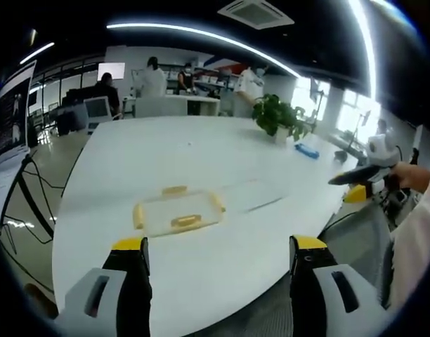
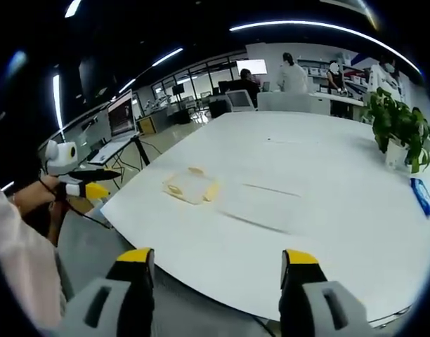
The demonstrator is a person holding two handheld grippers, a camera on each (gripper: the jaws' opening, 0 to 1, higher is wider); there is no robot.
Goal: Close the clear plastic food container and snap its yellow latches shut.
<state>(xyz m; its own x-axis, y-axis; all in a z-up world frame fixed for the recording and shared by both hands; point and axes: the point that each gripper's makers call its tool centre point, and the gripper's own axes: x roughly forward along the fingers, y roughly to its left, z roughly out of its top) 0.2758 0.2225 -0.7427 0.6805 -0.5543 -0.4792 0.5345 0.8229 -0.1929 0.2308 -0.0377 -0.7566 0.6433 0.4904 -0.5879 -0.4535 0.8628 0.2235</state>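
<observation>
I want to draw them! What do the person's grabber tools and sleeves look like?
Each gripper, the left gripper and the right gripper, has two black jaws with yellow tips on pale grey bodies with dark slots. The person wears a white sleeve.

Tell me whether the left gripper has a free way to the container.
Probably yes. The left gripper is open and points at the container, and only bare table lies between them. The clear lid sits off to one side.
</observation>
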